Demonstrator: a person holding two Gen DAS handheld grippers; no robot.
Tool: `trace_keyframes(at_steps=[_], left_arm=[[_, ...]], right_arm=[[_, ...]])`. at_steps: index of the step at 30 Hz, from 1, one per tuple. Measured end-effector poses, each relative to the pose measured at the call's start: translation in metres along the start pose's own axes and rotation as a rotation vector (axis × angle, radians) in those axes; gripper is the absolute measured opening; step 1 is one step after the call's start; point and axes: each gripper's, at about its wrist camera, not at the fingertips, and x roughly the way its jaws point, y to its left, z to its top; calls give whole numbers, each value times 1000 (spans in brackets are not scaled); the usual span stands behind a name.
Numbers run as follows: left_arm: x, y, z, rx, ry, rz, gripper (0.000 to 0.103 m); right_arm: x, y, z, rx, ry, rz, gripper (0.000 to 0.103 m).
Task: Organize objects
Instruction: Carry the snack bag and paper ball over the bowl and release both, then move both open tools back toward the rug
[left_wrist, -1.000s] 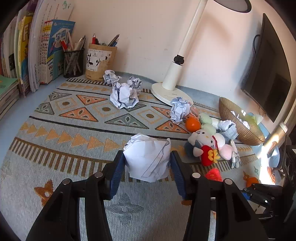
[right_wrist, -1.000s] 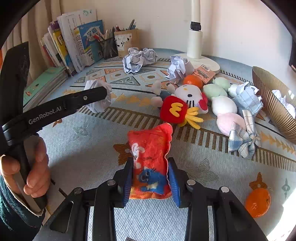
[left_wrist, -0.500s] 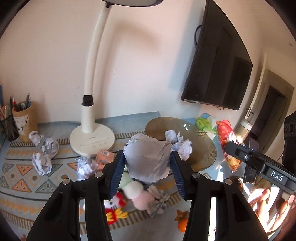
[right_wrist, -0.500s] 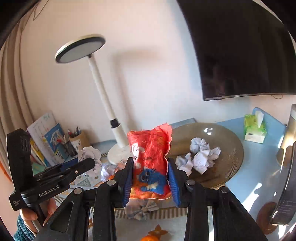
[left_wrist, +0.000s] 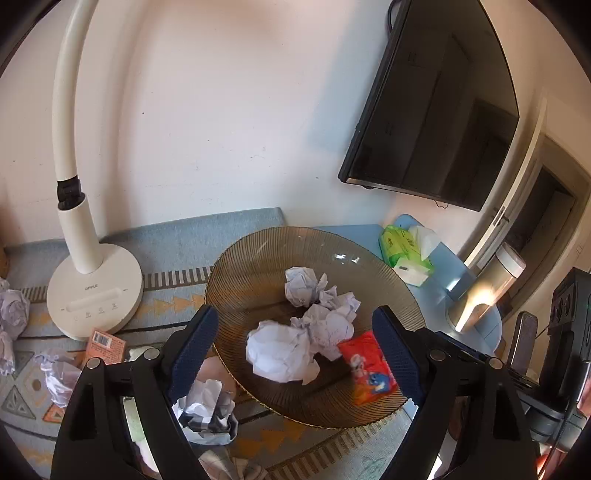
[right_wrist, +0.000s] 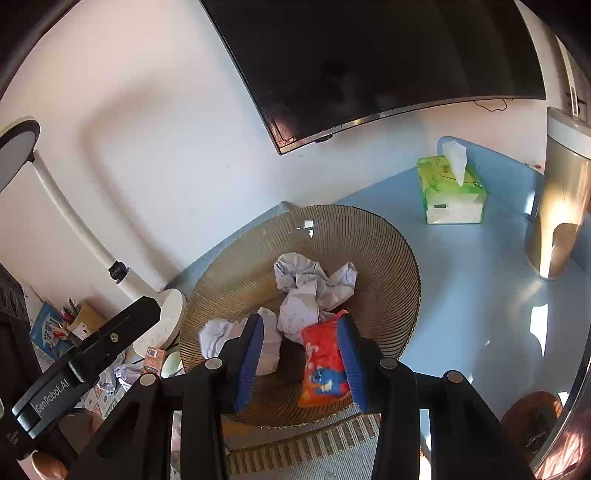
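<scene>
Both grippers (left_wrist: 295, 354) (right_wrist: 301, 360) gape wide over the bowl (left_wrist: 236, 269); paper balls (left_wrist: 280, 350) look light, crushable, pinched anywhere

You had the bowl (left_wrist: 369, 266) sitting between the lamp (left_wrist: 94, 291) on its left and the tissue pack (left_wrist: 406, 251) on its right, with paper balls (left_wrist: 280, 349) and a snack bag (left_wrist: 369, 365) lying inside it, under the screen (left_wrist: 436, 107) on the wall.
</scene>
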Motion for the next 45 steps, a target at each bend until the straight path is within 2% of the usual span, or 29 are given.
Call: trace_keyframes(at_steps=[3,7,9,12,14,18,21,23,25,28,38,42,45], left_arm=[[-15,13,-5,-23,-6,4,85],[-59,35,-15,-74,-65,27,85],[-92,49,-27,-90,-111,55,85],[-141,76,-57,-116,-188,150,100],[-164,97,-82,-135,-219,249,102],[-169,147,-129,-176,-128,416,102],[-159,178,-158,-224,-89,466,102],[-155,189,-170,-242,-85,465,102],[-155,195,-176,-263,-82,450,101],[-158,195,-176,-263,-112,429,101],[-159,198,-180,-278,-110,386,102],[-151,190,-172,-224,-64,360,101],[-147,180,-146,-183,-68,304,101]], right_arm=[[-17,4,-7,-22,-21,29,42],[-42,31,-24,-108,-49,128,47],[-53,46,-41,-175,-69,159,62],[-52,57,-73,-233,-72,180,63],[-38,55,-92,-235,-43,176,63],[4,42,-116,-207,21,106,63],[21,35,-121,-181,67,76,63],[20,37,-121,-203,52,65,63],[26,38,-123,-216,75,52,63],[33,42,-125,-236,103,25,63],[26,60,-135,-351,70,21,68],[22,58,-133,-346,76,94,68],[14,60,-136,-351,79,101,68]])
